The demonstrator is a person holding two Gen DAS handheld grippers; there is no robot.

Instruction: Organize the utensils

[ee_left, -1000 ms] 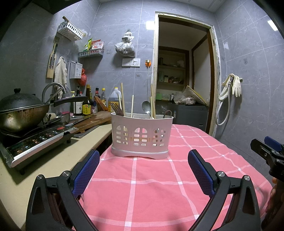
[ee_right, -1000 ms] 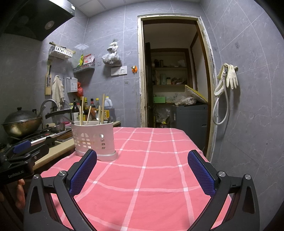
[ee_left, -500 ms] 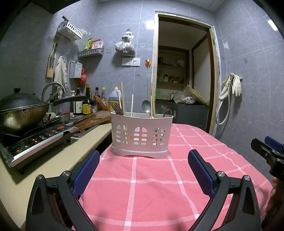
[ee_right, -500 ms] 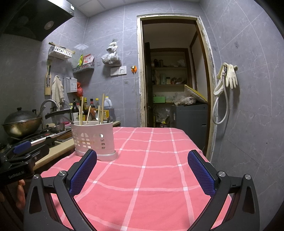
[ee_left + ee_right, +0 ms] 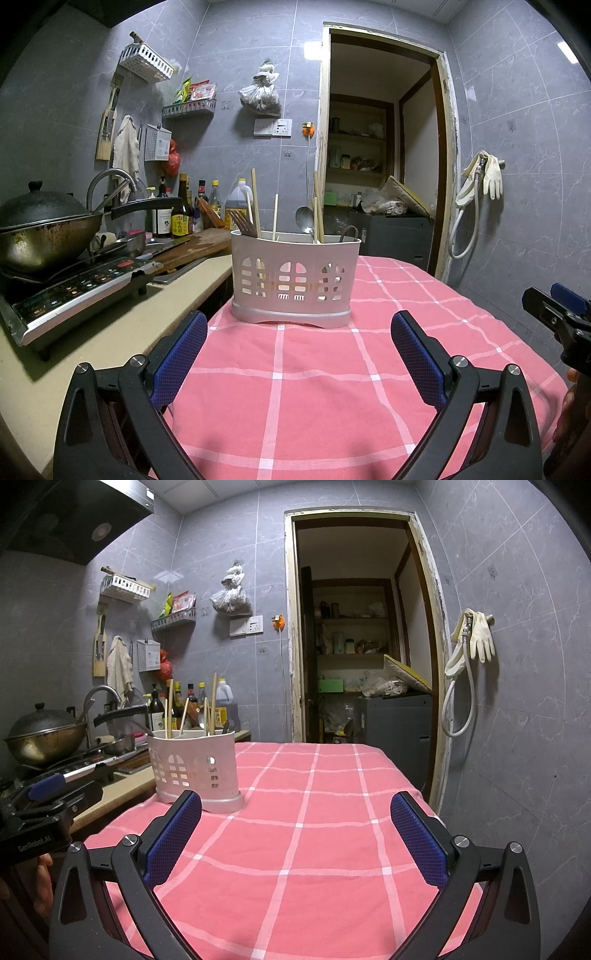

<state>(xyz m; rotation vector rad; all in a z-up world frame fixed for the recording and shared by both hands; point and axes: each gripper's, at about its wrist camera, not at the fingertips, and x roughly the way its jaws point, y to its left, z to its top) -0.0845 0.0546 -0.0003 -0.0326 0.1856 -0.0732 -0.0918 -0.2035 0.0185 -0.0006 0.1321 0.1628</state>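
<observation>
Nothing has moved since the earlier frames: both claws hold the same pose. Left gripper (image 5: 298,357) jaws spread wide, empty; white utensil caddy (image 5: 294,282) sits straight ahead between its fingers, upright on the pink checked tablecloth (image 5: 332,387), holding chopsticks (image 5: 255,206) and a spoon (image 5: 305,219). Right gripper (image 5: 295,836) also wide, empty; caddy ahead-left, just beyond its left finger.
</observation>
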